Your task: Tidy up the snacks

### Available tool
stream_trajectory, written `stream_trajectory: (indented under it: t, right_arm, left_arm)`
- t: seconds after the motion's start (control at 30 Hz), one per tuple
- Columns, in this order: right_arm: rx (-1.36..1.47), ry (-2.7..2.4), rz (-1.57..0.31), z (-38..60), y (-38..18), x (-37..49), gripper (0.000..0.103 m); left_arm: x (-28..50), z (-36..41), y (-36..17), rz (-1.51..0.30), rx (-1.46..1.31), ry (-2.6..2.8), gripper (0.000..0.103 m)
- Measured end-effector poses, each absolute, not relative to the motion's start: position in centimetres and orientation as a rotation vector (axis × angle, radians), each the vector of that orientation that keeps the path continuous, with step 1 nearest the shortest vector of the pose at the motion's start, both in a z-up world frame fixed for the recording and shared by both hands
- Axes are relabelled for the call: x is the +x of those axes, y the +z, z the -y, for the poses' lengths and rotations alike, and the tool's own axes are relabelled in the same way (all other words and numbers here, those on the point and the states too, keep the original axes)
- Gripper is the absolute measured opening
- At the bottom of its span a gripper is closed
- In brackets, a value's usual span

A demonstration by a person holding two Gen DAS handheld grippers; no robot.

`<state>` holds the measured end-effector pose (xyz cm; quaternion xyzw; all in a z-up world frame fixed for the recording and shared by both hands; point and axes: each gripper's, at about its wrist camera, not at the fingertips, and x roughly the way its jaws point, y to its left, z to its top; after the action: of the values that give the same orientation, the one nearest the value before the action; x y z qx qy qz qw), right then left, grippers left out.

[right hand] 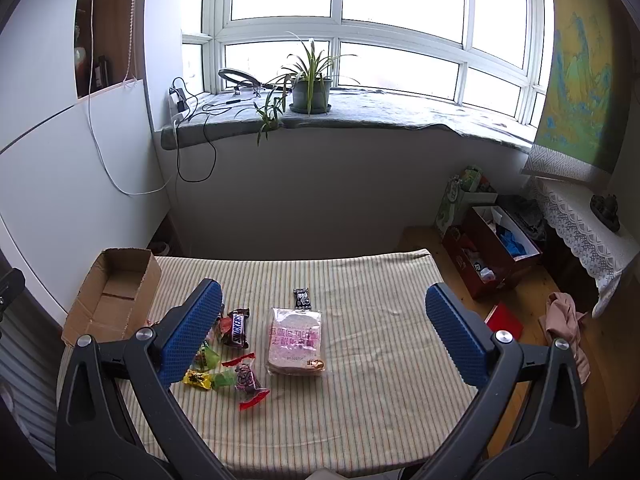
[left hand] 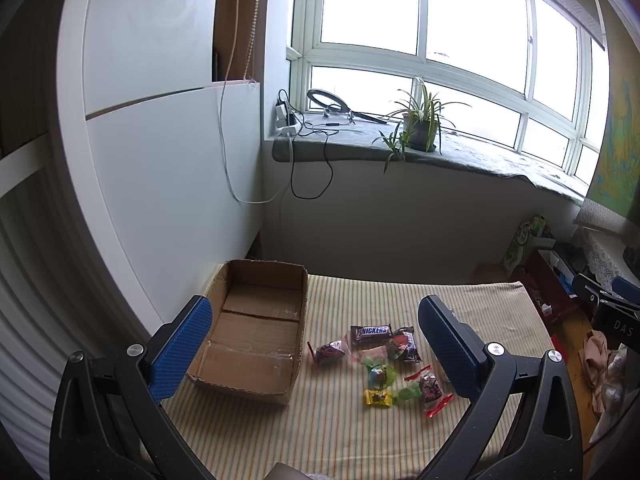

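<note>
An open, empty cardboard box [left hand: 256, 332] sits at the table's left side; it also shows in the right wrist view [right hand: 114, 300]. Right of it lies a cluster of snacks: a Snickers bar [left hand: 370, 333] [right hand: 237, 328], a yellow candy [left hand: 378, 398] [right hand: 197, 379], green candies [left hand: 382, 374] and red-ended wrapped candies [left hand: 430, 390] [right hand: 248, 380]. A pink bread packet [right hand: 295, 340] and a small dark packet [right hand: 302, 298] lie mid-table. My left gripper [left hand: 316, 344] is open and empty above the table, between box and snacks. My right gripper [right hand: 324, 338] is open and empty above the bread packet.
The table carries a striped cloth [right hand: 360, 400]. A white cabinet [left hand: 160, 160] stands left, close to the box. A windowsill with a potted plant [right hand: 310, 84] is behind. Boxes [right hand: 492, 248] and clothes [right hand: 564, 320] lie on the floor at right.
</note>
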<state>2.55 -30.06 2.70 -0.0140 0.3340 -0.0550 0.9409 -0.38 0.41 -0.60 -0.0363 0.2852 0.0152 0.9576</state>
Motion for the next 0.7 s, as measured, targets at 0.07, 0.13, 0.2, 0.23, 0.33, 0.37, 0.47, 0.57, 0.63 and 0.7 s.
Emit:
stream_trajectory:
  t: [0.07, 0.13, 0.2, 0.23, 0.33, 0.37, 0.47, 0.57, 0.63, 0.7]
  right_arm:
    - [-0.028, -0.11, -0.683, 30.08, 2.73, 2.59, 0.103]
    - [-0.029, -0.11, -0.683, 30.11, 2.75, 2.6, 0.103]
    - [-0.029, -0.111, -0.684, 30.13, 2.75, 2.6, 0.103]
    - [-0.028, -0.11, -0.684, 30.13, 2.72, 2.59, 0.103]
    - [-0.032, -0.114, -0.687, 30.14, 2.62, 2.6, 0.103]
    - [-0.031, -0.114, -0.689, 30.22, 2.59, 2.6, 0.103]
    - [-0.028, -0.114, -0.692, 30.26, 2.48, 2.6, 0.103]
    - [-0.03, -0.114, -0.691, 30.29, 2.47, 2.69, 0.103]
    - [-0.028, -0.114, -0.691, 30.29, 2.45, 2.72, 0.103]
    - [-0.03, -0.115, -0.692, 30.35, 2.36, 2.72, 0.103]
  left_arm:
    - [-0.4, -0.31, -0.57, -0.578, -0.073, 0.03, 0.103]
    - [-0.42, -0.29, -0.57, -0.577, -0.073, 0.03, 0.103]
    - [-0.38, -0.28, -0.54, -0.578, -0.073, 0.03, 0.103]
    - [-0.39, -0.27, -0.53, -0.577, -0.073, 0.03, 0.103]
    - [-0.38, -0.26, -0.51, -0.577, -0.073, 0.03, 0.103]
    - [-0.37, -0.26, -0.51, -0.577, -0.073, 0.03, 0.103]
    - [-0.34, -0.19, -0.58, -0.578, -0.071, 0.028, 0.103]
    - [-0.31, -0.02, -0.62, -0.581, -0.07, 0.026, 0.103]
    - [-0.23, 0.06, -0.62, -0.583, -0.071, 0.024, 0.103]
    - [-0.14, 0.11, -0.7, -0.587, -0.069, 0.02, 0.103]
